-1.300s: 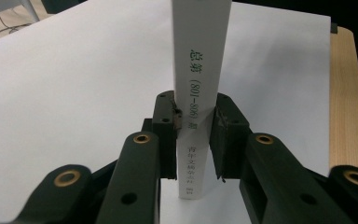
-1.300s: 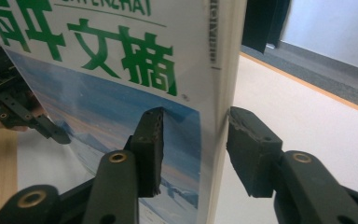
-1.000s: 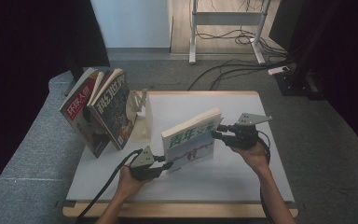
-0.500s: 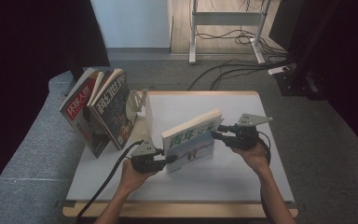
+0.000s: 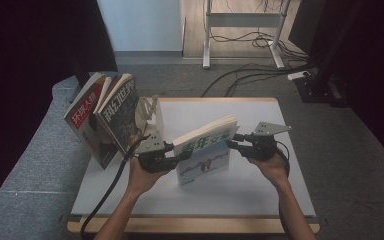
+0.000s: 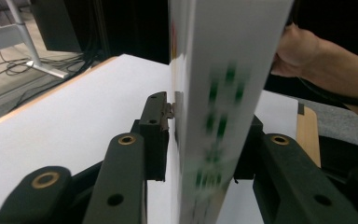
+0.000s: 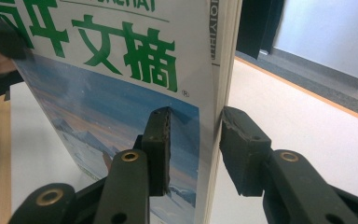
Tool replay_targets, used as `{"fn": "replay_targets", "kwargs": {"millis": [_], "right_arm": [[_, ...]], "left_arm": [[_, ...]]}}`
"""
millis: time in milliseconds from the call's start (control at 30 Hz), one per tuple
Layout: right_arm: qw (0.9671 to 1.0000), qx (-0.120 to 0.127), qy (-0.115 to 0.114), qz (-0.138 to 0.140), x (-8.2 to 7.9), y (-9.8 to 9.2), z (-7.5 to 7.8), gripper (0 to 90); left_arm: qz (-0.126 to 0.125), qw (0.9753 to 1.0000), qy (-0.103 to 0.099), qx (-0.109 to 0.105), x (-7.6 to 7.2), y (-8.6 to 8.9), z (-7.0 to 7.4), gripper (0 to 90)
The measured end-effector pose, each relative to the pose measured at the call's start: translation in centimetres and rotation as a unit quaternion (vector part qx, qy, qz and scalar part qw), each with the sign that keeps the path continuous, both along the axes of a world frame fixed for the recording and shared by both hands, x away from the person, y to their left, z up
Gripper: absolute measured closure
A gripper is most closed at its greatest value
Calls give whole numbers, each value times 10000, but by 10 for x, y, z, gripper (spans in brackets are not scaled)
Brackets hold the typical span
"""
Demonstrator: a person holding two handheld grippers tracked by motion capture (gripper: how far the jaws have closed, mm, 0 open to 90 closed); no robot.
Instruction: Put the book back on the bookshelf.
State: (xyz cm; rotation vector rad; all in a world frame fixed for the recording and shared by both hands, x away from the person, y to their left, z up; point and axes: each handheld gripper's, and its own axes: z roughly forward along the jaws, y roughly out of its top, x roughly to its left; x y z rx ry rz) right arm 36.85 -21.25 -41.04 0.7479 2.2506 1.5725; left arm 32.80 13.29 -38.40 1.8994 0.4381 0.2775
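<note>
High view: a magazine (image 5: 205,150) stands tilted near the middle of the white worktop (image 5: 260,190), green characters across its cover, the lower edge resting on the surface. The left claw (image 5: 172,154) pinches its 9 o'clock edge and the right claw (image 5: 234,142) its 3 o'clock edge. At 10 o'clock, two more magazines (image 5: 105,117) lean in a pale rack (image 5: 150,112); one has white characters on red, the other large white characters on a dark cover. Compared with half a second ago, the left claw has slid inward onto the magazine's edge, and the magazine sits a little more upright.

Left gripper view: the magazine's spine (image 6: 223,116) rises between the jaws, which sit close on either side of it; the green print is blurred and unreadable. The other hand (image 6: 298,51) shows at 2 o'clock.

Right gripper view: the cover (image 7: 116,84) carries green characters reading "年文摘" with a ® mark, above a snowy blue scene; its top is cut off. The jaws straddle the page edge, one pad (image 7: 161,144) on the cover
</note>
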Motion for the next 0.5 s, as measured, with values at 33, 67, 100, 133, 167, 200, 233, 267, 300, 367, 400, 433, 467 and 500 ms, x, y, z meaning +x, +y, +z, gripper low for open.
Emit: {"fn": "replay_targets", "kwargs": {"millis": [33, 67, 100, 133, 167, 200, 233, 267, 300, 367, 400, 433, 467, 500], "right_arm": [[10000, -14, -3, -18, 0, 0, 0, 628], [10000, -23, -6, -24, 0, 1, 0, 628], [10000, -26, -9, -25, 0, 1, 0, 629], [10000, -30, -12, -29, 0, 1, 0, 629], [10000, -28, -10, -33, 0, 1, 0, 629], [10000, -26, -9, -35, 0, 1, 0, 630], [10000, -28, -7, -38, 0, 1, 0, 630], [10000, -36, -8, -41, 0, 1, 0, 630], [10000, -47, -7, -43, 0, 1, 0, 631], [10000, -59, -2, -48, 1, 1, -1, 631], [10000, -64, -2, -56, 1, 2, -1, 630], [10000, -71, -3, -66, 1, 2, -2, 630], [9999, -79, -1, -75, 1, 2, -2, 630], [9999, -88, -3, -78, 1, 2, -2, 630]], "left_arm": [[46, 10000, -37, 63, 1, -4, 5, 663], [51, 9999, -30, 87, 2, -6, 7, 666], [63, 9999, -38, 119, 2, -7, 8, 668], [86, 9998, -52, 158, 3, -9, 9, 675], [99, 9998, -58, 174, 3, -10, 10, 679], [105, 9998, -45, 175, 4, -11, 11, 685], [111, 9998, -29, 179, 4, -11, 12, 690], [135, 9997, -40, 198, 4, -11, 12, 695], [161, 9996, -56, 233, 4, -11, 13, 699], [182, 9995, -36, 272, 4, -12, 14, 708], [185, 9994, -31, 293, 4, -12, 14, 713], [190, 9993, -35, 318, 4, -13, 15, 718], [193, 9992, -39, 344, 4, -13, 15, 724], [186, 9991, -45, 366, 4, -13, 16, 728]]}}
